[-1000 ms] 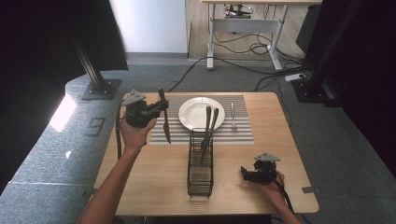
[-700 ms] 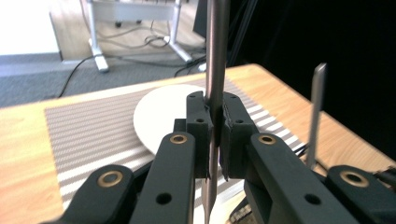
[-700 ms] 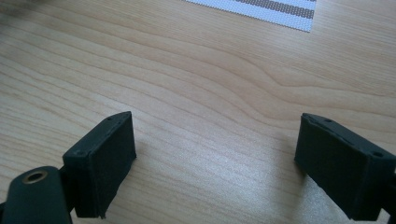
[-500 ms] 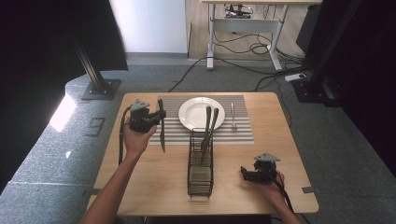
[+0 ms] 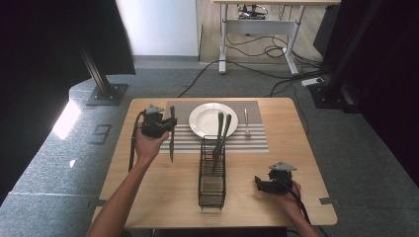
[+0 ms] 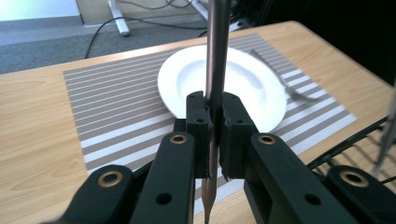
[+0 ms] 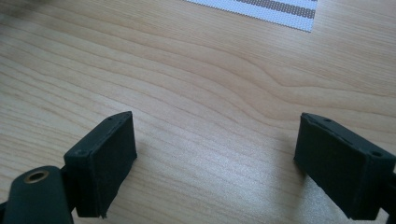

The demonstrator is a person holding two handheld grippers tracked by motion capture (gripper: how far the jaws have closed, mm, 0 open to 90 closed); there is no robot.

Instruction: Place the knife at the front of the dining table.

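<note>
Left gripper view cuts the knife (image 6: 217,56) off at the top edge, so its handle end is out of frame, and the wire rack (image 6: 359,144) at the right is blurred and only partly in frame. Seen from the high view, the black wire rack (image 5: 212,185) stands on the worktop (image 5: 163,197) just below the striped placemat (image 5: 254,140) and holds two pieces of cutlery (image 5: 221,133), which lean out of its far end; what kind they are is too small to tell. A white plate (image 5: 210,118) and a fork (image 5: 246,122) lie on the mat. The left tool (image 5: 165,126) is clamped on the knife, which hangs point down over the mat's left edge beside the plate. The right tool (image 7: 215,154) rests low over bare wood, jaws apart with nothing between them.
</note>
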